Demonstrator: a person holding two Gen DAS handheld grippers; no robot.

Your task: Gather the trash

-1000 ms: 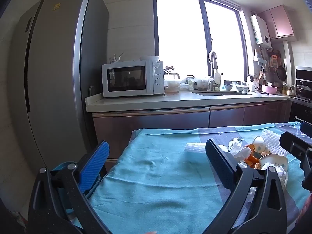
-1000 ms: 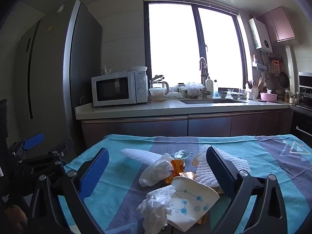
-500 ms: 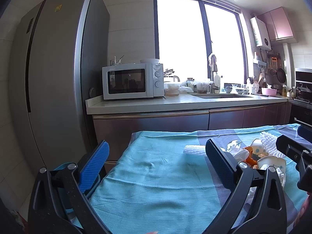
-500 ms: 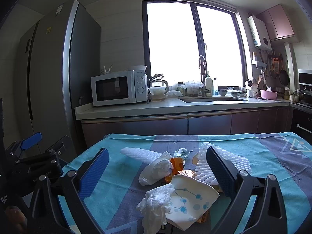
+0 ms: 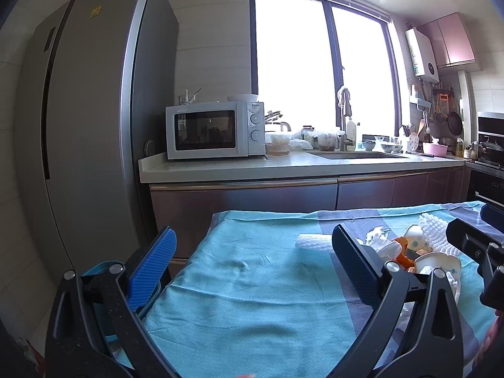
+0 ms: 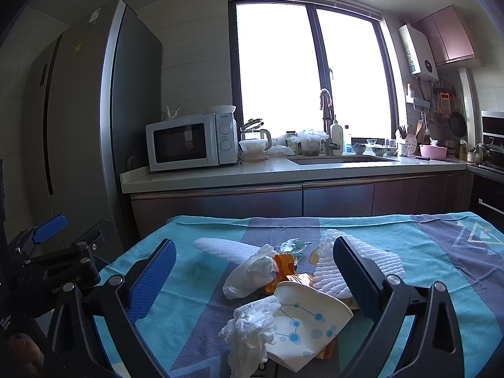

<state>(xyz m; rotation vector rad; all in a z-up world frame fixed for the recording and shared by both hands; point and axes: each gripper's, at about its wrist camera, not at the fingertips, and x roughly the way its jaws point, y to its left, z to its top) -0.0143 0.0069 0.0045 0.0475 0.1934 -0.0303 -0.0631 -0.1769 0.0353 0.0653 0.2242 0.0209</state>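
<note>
A heap of trash lies on the blue-clothed table (image 6: 441,267): a crushed paper cup (image 6: 305,324) with blue dots, a crumpled tissue (image 6: 249,327), a second tissue (image 6: 252,272), an orange wrapper (image 6: 283,267) and white foam netting (image 6: 356,267). My right gripper (image 6: 252,271) is open and empty, hovering just before the heap. My left gripper (image 5: 252,258) is open and empty over the table's left part; the heap (image 5: 409,252) lies to its right. A blue bin (image 5: 104,271) shows below the left finger.
A kitchen counter (image 6: 283,170) with a microwave (image 6: 189,145) and sink runs behind the table. A tall grey fridge (image 5: 78,126) stands at the left. The left gripper's body (image 6: 53,267) shows at the left of the right wrist view.
Both views have tilted slightly upward; the table and heap sit a little lower in frame. Both grippers stay open and empty.
</note>
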